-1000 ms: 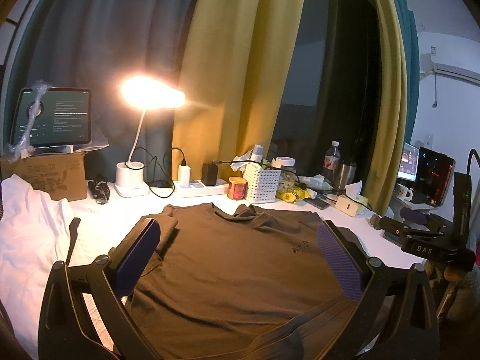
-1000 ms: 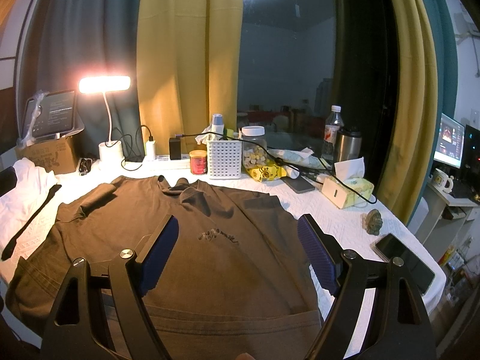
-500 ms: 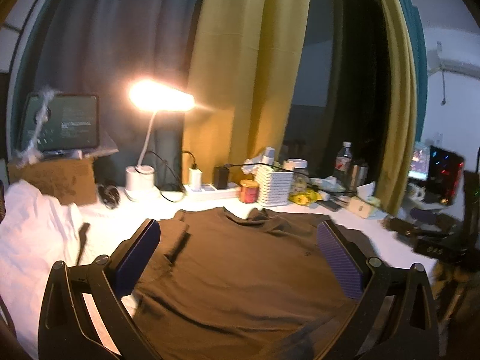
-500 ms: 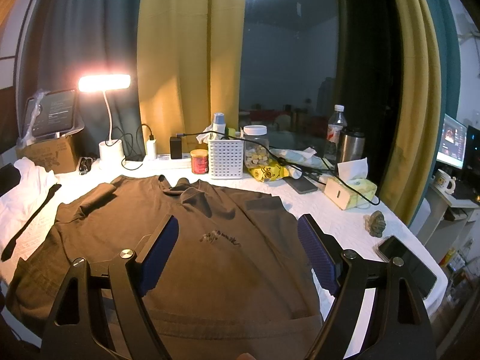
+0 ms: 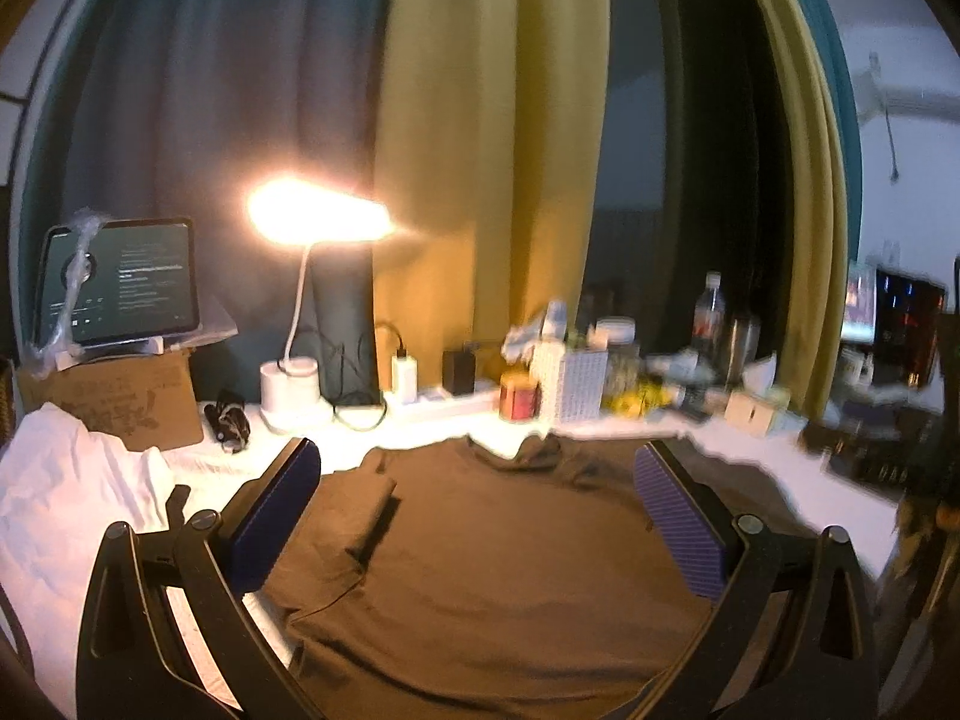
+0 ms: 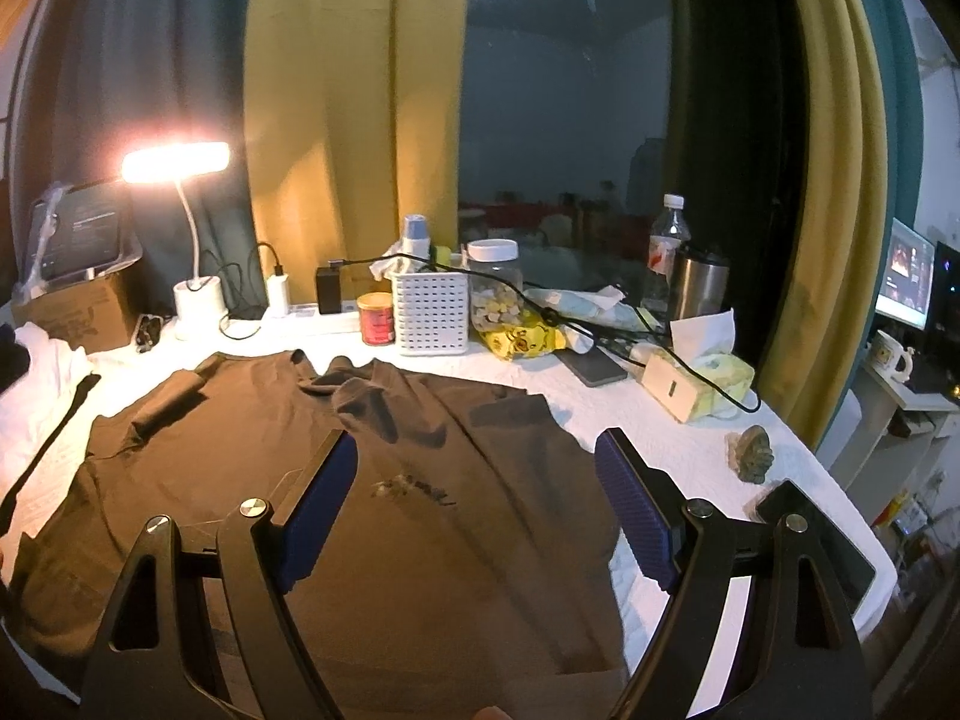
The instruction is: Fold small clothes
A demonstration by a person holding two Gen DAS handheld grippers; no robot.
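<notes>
A dark brown T-shirt [image 5: 498,564] [image 6: 372,516] lies spread flat, front up, on the white-covered table, collar toward the curtains. Its left sleeve is folded in over the body; a small print shows on the chest. My left gripper [image 5: 477,516] hovers above the shirt's left half, open, nothing between its blue pads. My right gripper [image 6: 477,507] hangs over the chest and right side, also open and empty. The shirt's hem is hidden beneath both grippers' frames.
Crumpled white cloth [image 5: 66,492] lies at the left. Along the back stand a lit desk lamp [image 6: 195,300], a tablet on a cardboard box [image 5: 114,384], a power strip, a red tin, a white basket [image 6: 431,315], a jar, bottles and a tissue box [image 6: 699,381]. A phone [image 6: 816,540] lies near the right edge.
The left gripper has swung leftward and drawn back a little, so the shirt sits further right in its blurred view. The right gripper has barely shifted. Both stay open.
</notes>
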